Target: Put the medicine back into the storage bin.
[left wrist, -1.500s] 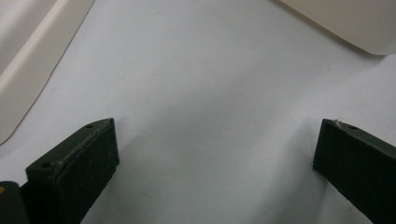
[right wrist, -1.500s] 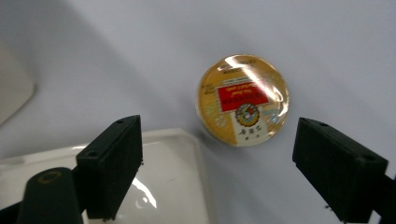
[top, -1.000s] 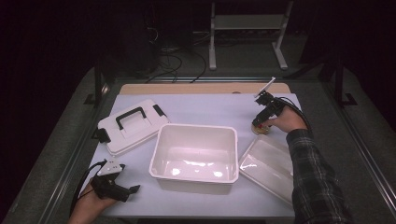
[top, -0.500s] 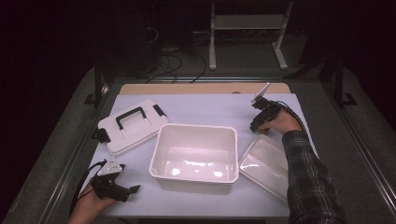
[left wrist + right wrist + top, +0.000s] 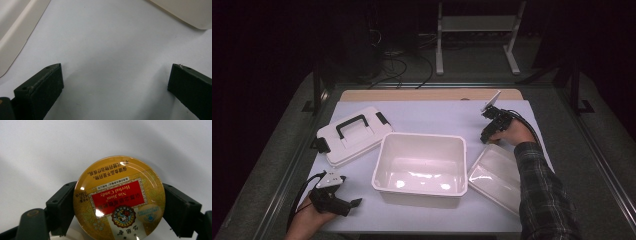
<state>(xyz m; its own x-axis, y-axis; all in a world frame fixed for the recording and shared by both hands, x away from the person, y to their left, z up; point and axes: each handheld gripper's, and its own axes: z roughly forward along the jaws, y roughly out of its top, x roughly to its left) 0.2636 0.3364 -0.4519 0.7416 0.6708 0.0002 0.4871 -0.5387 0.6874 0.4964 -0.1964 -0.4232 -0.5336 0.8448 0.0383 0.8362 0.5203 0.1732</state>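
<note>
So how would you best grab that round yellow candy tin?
By its rim, from above. The candy tin lies flat on the table, lid up, so only its curved edge gives opposite sides to squeeze. The right gripper already has one jaw on each side, across the widest part.

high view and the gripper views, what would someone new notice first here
Most striking is the round yellow and red herbal candy tin, sitting between the jaws of the right gripper at the table's far right; the jaws have just been closing on it. Next comes the big open white bin in the middle of the table, with its black-handled lid lying to its left. The left gripper rests open over bare table at the near left.
</note>
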